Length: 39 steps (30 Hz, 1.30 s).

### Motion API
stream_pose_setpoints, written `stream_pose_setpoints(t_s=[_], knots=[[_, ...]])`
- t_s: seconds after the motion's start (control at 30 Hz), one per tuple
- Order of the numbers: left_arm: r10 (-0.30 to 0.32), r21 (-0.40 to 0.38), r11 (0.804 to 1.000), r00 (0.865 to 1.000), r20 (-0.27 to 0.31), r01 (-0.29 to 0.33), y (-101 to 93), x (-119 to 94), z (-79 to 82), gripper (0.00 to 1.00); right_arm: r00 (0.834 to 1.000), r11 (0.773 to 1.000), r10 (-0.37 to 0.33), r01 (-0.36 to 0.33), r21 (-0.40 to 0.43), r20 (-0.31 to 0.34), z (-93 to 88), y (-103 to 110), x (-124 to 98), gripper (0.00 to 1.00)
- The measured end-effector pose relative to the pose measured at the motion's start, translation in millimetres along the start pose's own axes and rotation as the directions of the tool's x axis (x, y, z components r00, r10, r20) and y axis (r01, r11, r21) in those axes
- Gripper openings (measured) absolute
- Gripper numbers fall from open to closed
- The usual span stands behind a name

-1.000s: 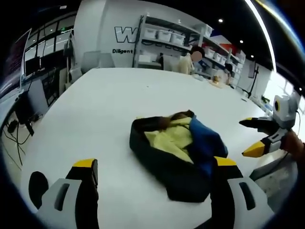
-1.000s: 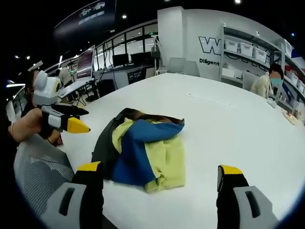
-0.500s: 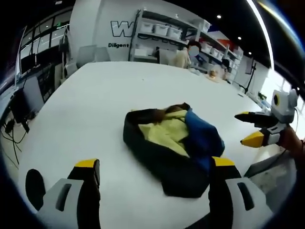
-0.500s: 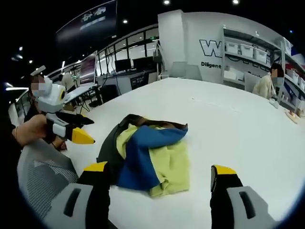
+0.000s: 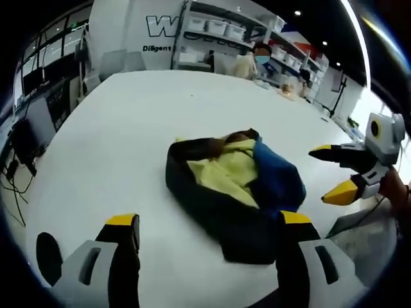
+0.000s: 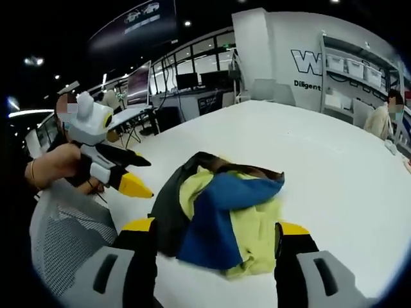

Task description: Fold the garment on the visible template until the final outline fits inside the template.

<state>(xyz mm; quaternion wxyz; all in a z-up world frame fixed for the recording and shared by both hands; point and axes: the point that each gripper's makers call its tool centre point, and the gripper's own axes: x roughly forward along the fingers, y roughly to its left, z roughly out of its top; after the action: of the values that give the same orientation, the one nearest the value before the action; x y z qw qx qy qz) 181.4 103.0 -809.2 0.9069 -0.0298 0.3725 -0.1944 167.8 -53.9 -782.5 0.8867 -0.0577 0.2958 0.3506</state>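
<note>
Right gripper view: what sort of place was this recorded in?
Probably an open-plan lab or workshop office. A long white table holds the crumpled garment, shelving with storage bins lines a lettered wall, and desks with monitors stand beside glass partitions.

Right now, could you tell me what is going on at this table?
A person is working with a two-jaw gripper in each hand over a bunched garment of black, yellow and blue cloth, which lies in a loose heap on the white table. The left gripper and the right gripper both hang open just short of the heap, and neither holds any cloth. No folding template can be made out on the table, and the garment is not yet neatly folded.
</note>
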Motion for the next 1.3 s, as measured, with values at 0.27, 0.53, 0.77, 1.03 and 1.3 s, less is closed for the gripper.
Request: stream_pose_setpoints(t_s=[0.27,0.53,0.77,1.03,1.3], knots=[[-0.020,-0.021,1.000,0.999,-0.036,0.019,-0.8,14,3.8,0.79,0.998,0.999,0.045,-0.045,0.006,-0.040,2.9,9,16,0.58],[-0.084,-0.045,0.996,0.993,-0.078,0.081,-12.1,32,-5.0,0.55,0.994,0.998,0.052,-0.056,-0.039,-0.095,-3.4,12,33,0.43],[-0.038,-0.062,0.998,0.993,-0.111,0.031,-6.2,37,-12.0,0.39,0.991,0.997,0.020,-0.030,-0.073,-0.130,-15.7,5,39,0.19],[-0.038,-0.130,0.991,0.992,-0.123,0.022,-6.3,43,-20.7,0.25,0.992,0.999,0.006,-0.013,-0.052,-0.129,-20.9,-4,39,0.00],[-0.053,-0.119,0.992,0.993,-0.109,0.040,-8.6,42,-16.1,0.11,0.996,0.999,0.031,-0.029,0.031,-0.080,-13.9,-9,30,0.00]])
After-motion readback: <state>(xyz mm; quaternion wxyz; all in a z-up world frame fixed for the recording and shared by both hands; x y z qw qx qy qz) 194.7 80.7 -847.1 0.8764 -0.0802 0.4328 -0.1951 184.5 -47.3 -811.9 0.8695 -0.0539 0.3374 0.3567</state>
